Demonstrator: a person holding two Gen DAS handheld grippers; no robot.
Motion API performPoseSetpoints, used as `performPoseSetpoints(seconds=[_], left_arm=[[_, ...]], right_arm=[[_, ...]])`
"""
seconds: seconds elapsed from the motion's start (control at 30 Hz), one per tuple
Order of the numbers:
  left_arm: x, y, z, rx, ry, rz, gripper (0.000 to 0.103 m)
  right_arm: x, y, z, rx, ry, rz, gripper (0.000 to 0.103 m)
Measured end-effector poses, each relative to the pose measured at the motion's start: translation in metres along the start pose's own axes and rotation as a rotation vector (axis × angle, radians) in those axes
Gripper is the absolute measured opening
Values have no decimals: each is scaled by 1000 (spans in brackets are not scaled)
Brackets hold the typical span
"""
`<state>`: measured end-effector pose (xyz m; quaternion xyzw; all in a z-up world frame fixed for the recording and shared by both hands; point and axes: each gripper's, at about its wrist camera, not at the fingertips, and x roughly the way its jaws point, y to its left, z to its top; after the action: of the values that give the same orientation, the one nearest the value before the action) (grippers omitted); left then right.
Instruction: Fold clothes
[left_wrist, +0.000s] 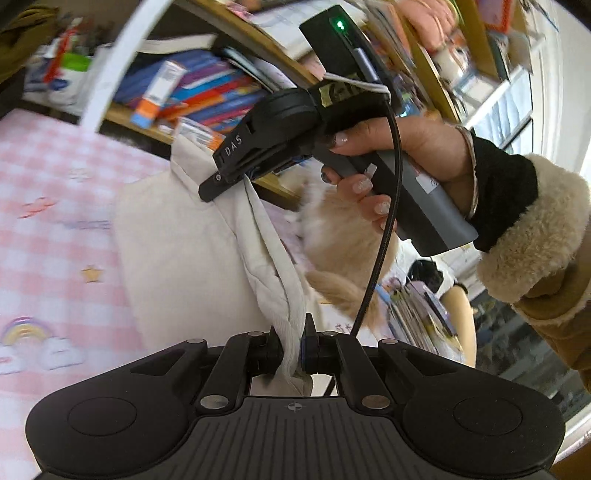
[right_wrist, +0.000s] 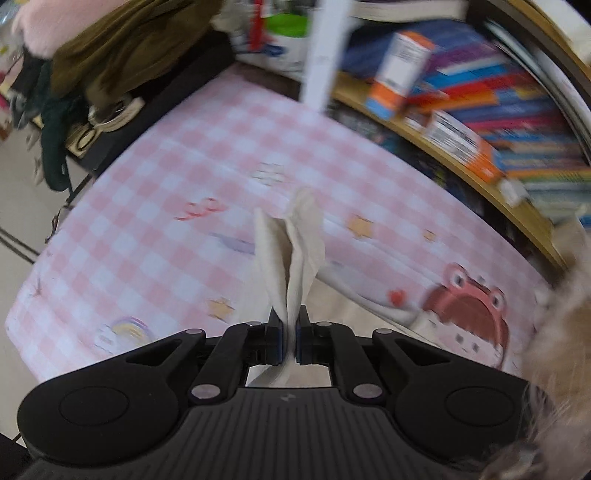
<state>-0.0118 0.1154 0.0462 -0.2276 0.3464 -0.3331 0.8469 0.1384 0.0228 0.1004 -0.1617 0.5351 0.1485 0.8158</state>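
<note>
Above pink checked cloth (left_wrist: 48, 177), left wrist view: left gripper (left_wrist: 293, 350) pinching one cream garment (left_wrist: 192, 258), jaws nearly closed on bunched edge. Same garment hanging raised over cloth. One right gripper (left_wrist: 221, 181) clamping garment's upper edge, one hand (left_wrist: 399, 162) gripping its handle.

Over same cloth, right wrist view: right gripper (right_wrist: 290, 343) squeezing two cream fabric flaps (right_wrist: 291, 251) between nearly closed jaws. One shelf (right_wrist: 461, 155) of books running behind cloth.
</note>
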Motion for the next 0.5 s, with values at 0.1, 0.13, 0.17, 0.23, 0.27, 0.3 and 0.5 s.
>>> performPoseSetpoints(seconds=[0.1,0.13,0.17,0.23,0.27,0.3,0.5], left_arm=[[30,-28,-7,7,14,22,6],[42,-37,-10,9,18,32,6],[52,-44,-12,9,27,45,6],[72,-60,-18,11,45,73,6],[82,-68,-20,11,54,87,6],[92,-76,-23,12,64,101,7],[146,-114,-45,18,141,178,7]], right_arm=[[-7,-42,-15,29,-21,21,6],[-8,-57,-19,39,-32,33,6],[-7,-71,-24,49,-45,47,6],[-6,-98,-37,68,-69,78,6],[-5,-110,-45,73,-81,94,6],[-3,-122,-53,76,-93,111,6],[15,-181,-106,110,-124,181,6]])
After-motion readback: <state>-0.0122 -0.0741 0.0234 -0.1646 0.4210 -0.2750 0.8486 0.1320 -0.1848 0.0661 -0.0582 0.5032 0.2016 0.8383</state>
